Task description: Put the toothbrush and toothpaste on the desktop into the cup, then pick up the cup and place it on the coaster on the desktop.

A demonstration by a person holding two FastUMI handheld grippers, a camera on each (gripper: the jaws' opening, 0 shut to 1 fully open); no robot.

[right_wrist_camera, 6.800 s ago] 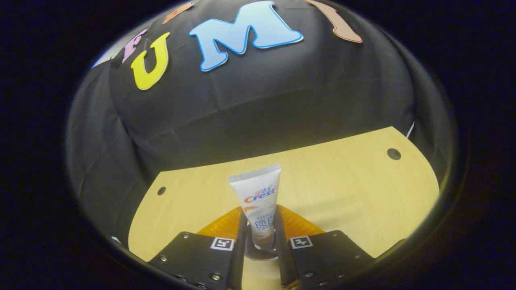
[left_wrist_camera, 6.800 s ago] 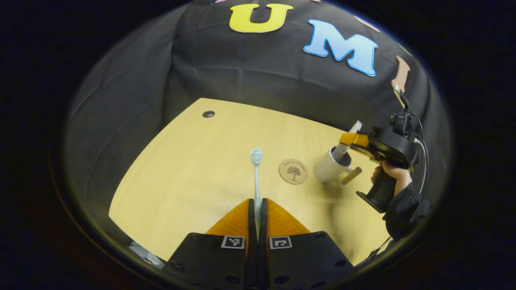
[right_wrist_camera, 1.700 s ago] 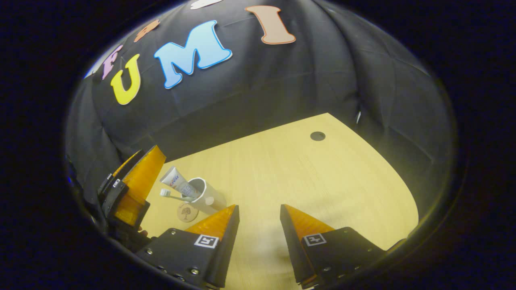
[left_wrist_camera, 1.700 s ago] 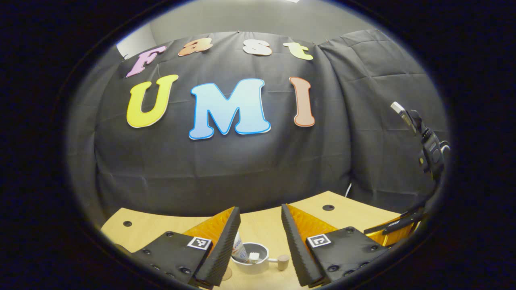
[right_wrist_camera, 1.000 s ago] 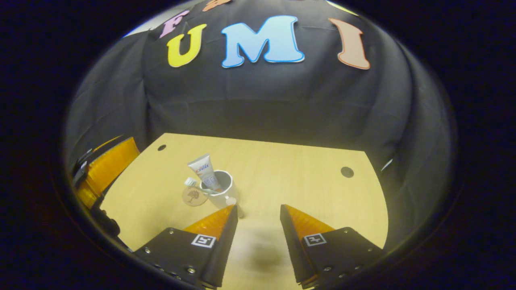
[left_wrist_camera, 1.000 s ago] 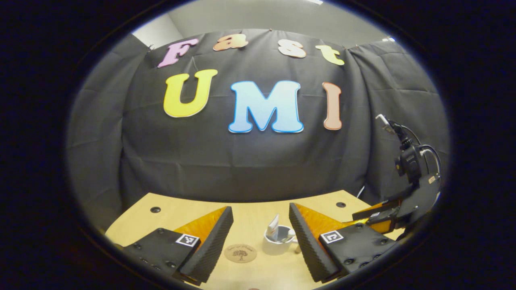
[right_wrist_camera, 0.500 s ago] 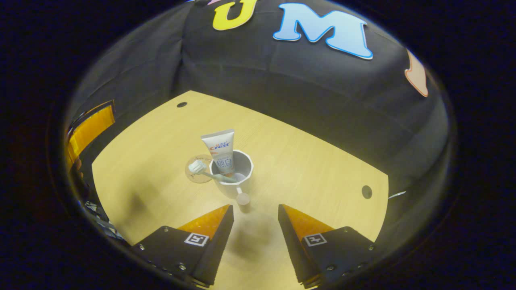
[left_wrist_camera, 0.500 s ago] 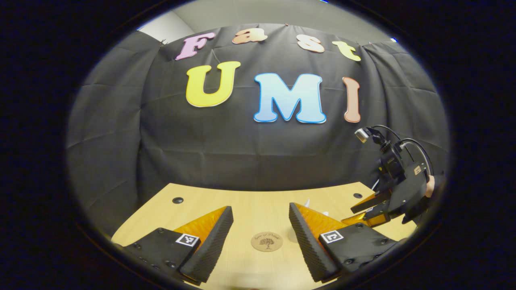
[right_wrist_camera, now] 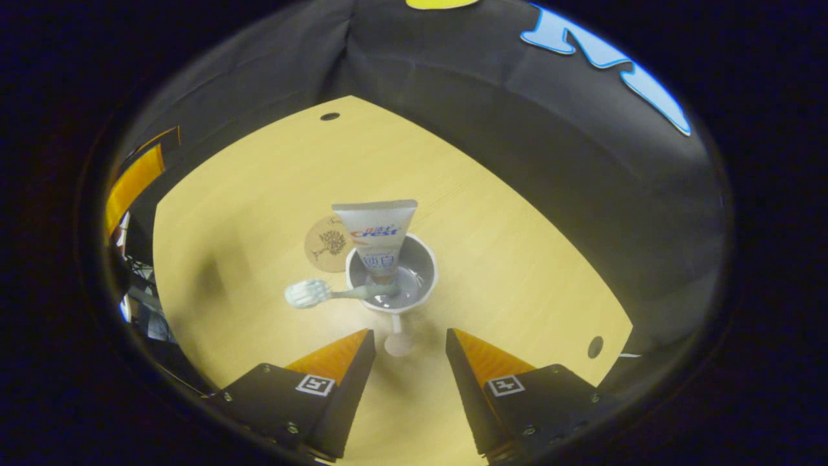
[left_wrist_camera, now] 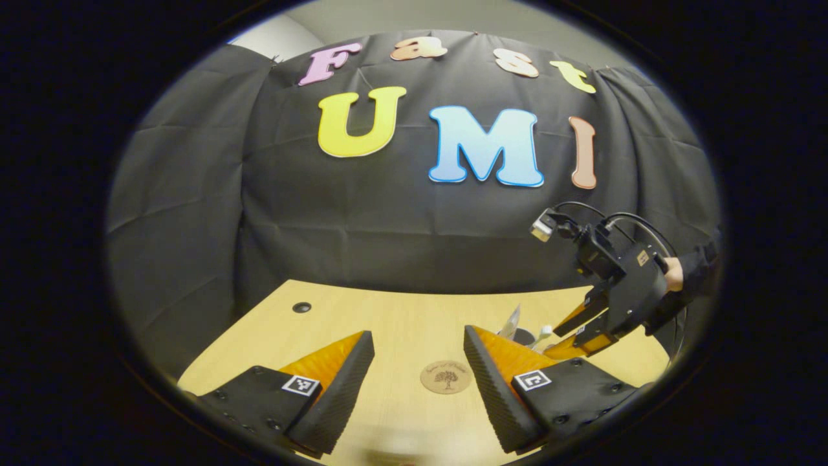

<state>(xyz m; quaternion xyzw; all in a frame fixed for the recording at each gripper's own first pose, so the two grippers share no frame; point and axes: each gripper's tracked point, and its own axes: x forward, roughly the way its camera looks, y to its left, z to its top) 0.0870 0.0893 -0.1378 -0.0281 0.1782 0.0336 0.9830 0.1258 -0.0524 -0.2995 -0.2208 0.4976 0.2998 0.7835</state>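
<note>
Two claws, both released. Right claw [right_wrist_camera: 406, 340] hovers above white ceramic cup [right_wrist_camera: 424, 294] on light wooden desk [right_wrist_camera: 259, 188], wooden-knob handle [right_wrist_camera: 398, 343] between its orange fingers. White toothpaste tube [right_wrist_camera: 378, 236] stands in cup; pale green toothbrush [right_wrist_camera: 323, 293] leans out toward 9 o'clock. Round wooden coaster [right_wrist_camera: 325, 244] lies at cup's 10 o'clock, touching or just beside, cannot tell. Left claw [left_wrist_camera: 419, 340] above desk, coaster between fingers.

Left gripper view faces the wall, low; right gripper view looks down; both share the coaster [left_wrist_camera: 446, 377].

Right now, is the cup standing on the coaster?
No, in the right gripper view the cup stands on the bare desktop beside the coaster.
</note>
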